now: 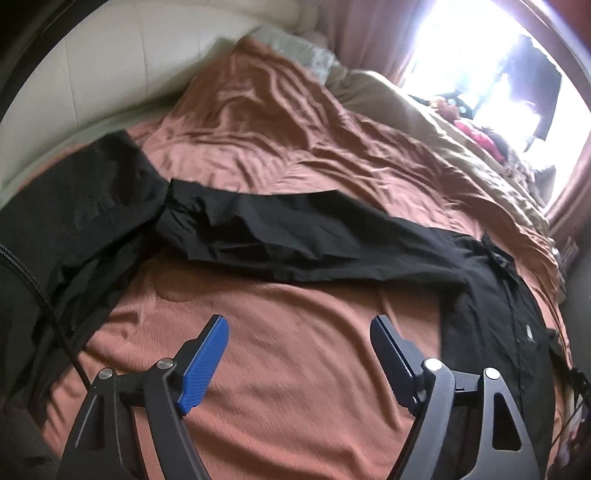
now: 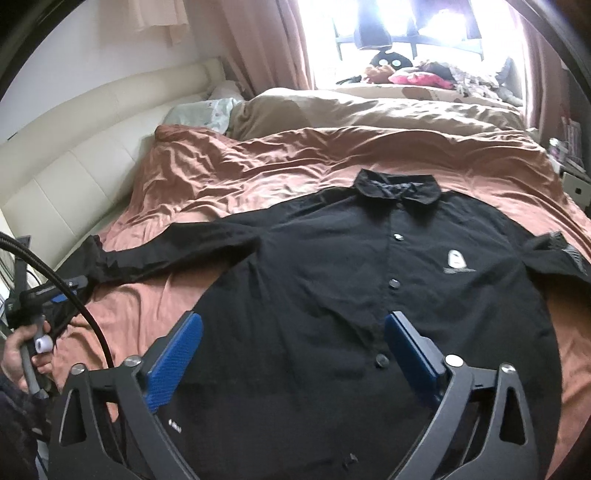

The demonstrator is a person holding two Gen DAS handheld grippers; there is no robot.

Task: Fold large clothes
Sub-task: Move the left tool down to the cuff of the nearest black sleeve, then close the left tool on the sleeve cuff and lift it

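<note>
**Black shirt spread on bed, both grippers empty**

The black shirt [image 2: 332,280] is lying face up and buttoned on the rust-coloured bedspread [image 2: 258,173], collar [image 2: 397,190] pointing toward the window [image 2: 406,33]. One sleeve [image 1: 258,229] is stretching sideways toward the cream headboard [image 2: 74,166]. The left gripper [image 1: 299,350] is hovering over bare bedspread below that sleeve, jaws spread wide, gripping nothing. The right gripper [image 2: 295,350] is hanging above the shirt's button placket, jaws likewise spread, nothing between them.
</note>
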